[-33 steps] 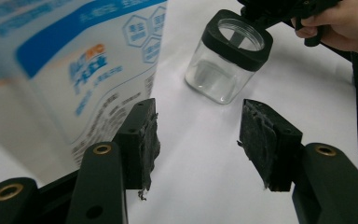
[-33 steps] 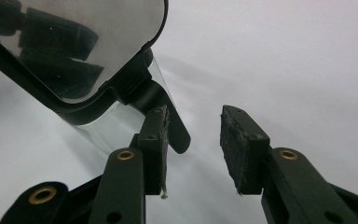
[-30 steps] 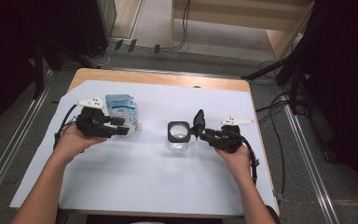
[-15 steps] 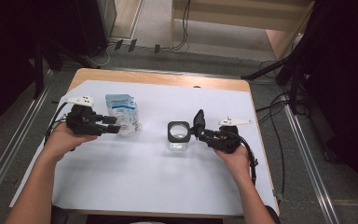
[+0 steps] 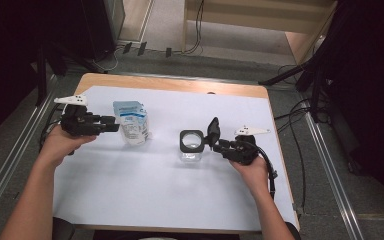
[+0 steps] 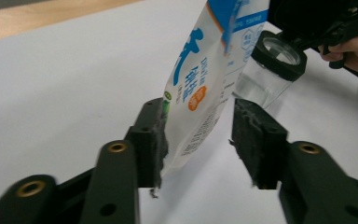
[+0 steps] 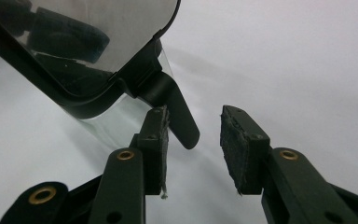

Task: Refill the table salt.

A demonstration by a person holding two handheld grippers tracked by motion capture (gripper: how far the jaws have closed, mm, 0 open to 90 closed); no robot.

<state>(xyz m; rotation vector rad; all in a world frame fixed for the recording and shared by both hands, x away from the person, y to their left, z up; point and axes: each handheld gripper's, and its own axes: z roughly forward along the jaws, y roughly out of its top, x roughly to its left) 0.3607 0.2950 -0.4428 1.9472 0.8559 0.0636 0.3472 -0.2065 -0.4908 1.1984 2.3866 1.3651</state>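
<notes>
A white and blue pouch (image 5: 130, 122) stands on the white table cover at the left. My left gripper (image 5: 113, 124) points at it from the left, open. In the left gripper view the pouch (image 6: 205, 79) hangs between the jaws of my left gripper (image 6: 199, 135), its edge against the left pad (image 6: 160, 135). A clear jar (image 5: 191, 146) with a black rim stands at centre, its hinged lid (image 5: 213, 130) flipped up. My right gripper (image 5: 215, 143) is open at the lid's side. In the right gripper view the lid's tab (image 7: 177, 114) lies between the open jaws.
The white cover (image 5: 170, 200) spreads over a wooden table (image 5: 180, 86). Cables trail off the table's right edge (image 5: 290, 145). Dark stands and a metal rail (image 5: 10, 160) flank the table. In the left gripper view, the jar (image 6: 272, 65) and the other hand sit behind the pouch.
My left hand and gripper have drawn back to the left, away from the pouch's middle. The right gripper, jar and lid stay where they were.
</notes>
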